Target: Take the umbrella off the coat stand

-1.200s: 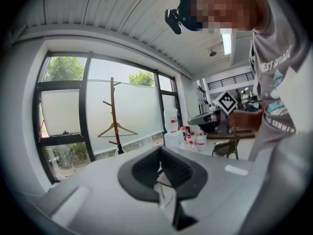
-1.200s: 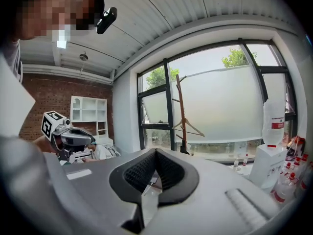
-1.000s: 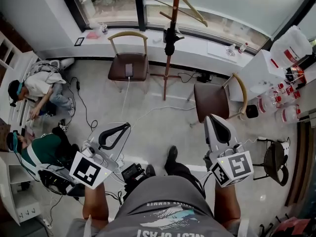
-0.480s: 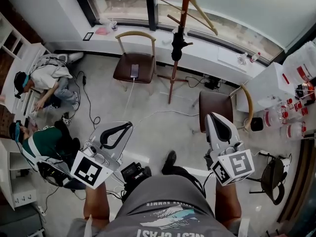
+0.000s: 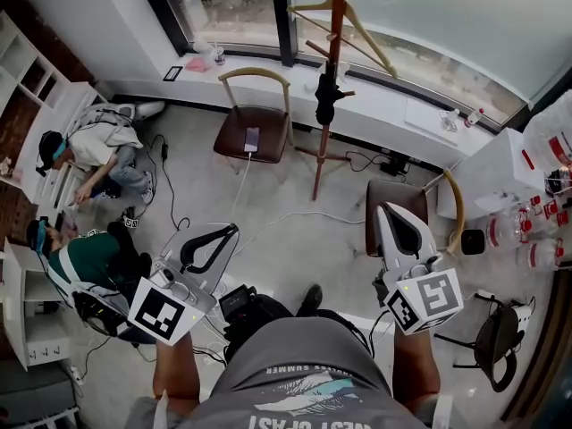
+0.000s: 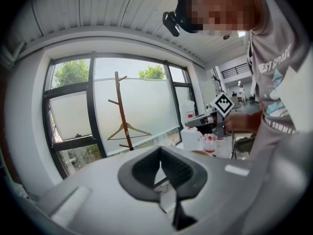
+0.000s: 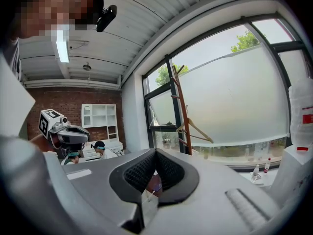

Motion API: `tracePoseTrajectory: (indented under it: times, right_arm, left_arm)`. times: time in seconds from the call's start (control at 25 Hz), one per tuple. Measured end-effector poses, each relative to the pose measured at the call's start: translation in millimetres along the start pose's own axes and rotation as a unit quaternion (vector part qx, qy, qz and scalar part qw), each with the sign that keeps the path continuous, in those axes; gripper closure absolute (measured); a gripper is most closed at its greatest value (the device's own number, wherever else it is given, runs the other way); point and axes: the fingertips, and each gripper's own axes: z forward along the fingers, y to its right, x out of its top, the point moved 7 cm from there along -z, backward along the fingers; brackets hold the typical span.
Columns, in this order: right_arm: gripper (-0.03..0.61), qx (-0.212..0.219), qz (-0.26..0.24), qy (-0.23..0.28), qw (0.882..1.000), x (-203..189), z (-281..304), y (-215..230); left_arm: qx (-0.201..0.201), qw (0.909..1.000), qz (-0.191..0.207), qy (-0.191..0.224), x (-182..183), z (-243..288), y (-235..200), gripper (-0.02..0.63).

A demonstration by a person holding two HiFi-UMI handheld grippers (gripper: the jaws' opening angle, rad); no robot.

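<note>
Close in, both grippers are held out at waist height over the floor [image 5: 295, 239]. The left gripper [image 5: 231, 229] has its fingers [image 6: 142, 170] closed tip to tip, with nothing between them. The right gripper [image 5: 391, 214] matches it: fingers [image 7: 139, 173] pressed together and empty.

Just past the right gripper's tip sits a brown chair [image 5: 393, 206] with a curved wooden back. A white cable [image 5: 286, 214] runs across the floor between the two grippers. Off to the left, two people [image 5: 89, 204] are down on the floor by a white shelf unit.

Further on stands the coat stand [image 5: 322, 164], a red-brown pole with its feet on the floor. The umbrella [image 5: 324, 98] is on it — black, folded, hanging close against the pole partway up. It lies well apart from both sets of fingers, straight ahead and between the lines of the two grippers, somewhat nearer the right one's side. Neither gripper touches it or the stand.

Left of the pole is a second chair [image 5: 255, 128] with a phone [image 5: 253, 138] lying on its seat. Higher on the stand hangs a wooden hanger [image 5: 357, 21]. Behind it all runs the window [image 5: 232, 7] with its long white sill. In both gripper views the stand and hanger show small beyond the closed fingertips — the umbrella cannot be made out there.
</note>
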Motion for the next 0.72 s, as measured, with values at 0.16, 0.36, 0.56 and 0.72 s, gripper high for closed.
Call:
tracePoseTrajectory:
  times: [0.16, 0.36, 0.56, 0.72]
  right_arm:
    - [0.577, -0.015, 0.003, 0.004, 1.000, -1.0, 0.2, 9.5]
    - [0.577, -0.041, 0.005, -0.001, 0.999, -4.7, 13.2, 12.4]
    - [0.577, -0.084, 0.005, -0.005, 0.996, 1.6, 36.0, 4.1]
    - [0.577, -0.114, 0.007, -0.008, 0.993, 9.6, 59.7, 3.8]
  left_arm:
    - [-0.004, 1.0000, -0.001, -0.005, -1.1, 7.8, -4.7, 0.611]
    - [-0.027, 0.9996, 0.004, 0.004, -8.1, 25.4, -29.0, 0.611]
    - [-0.068, 0.9974, 0.007, 0.023, -12.5, 48.1, -72.9, 0.611]
    - [-0.102, 0.9941, 0.011, 0.034, -9.8, 71.7, -107.2, 0.611]
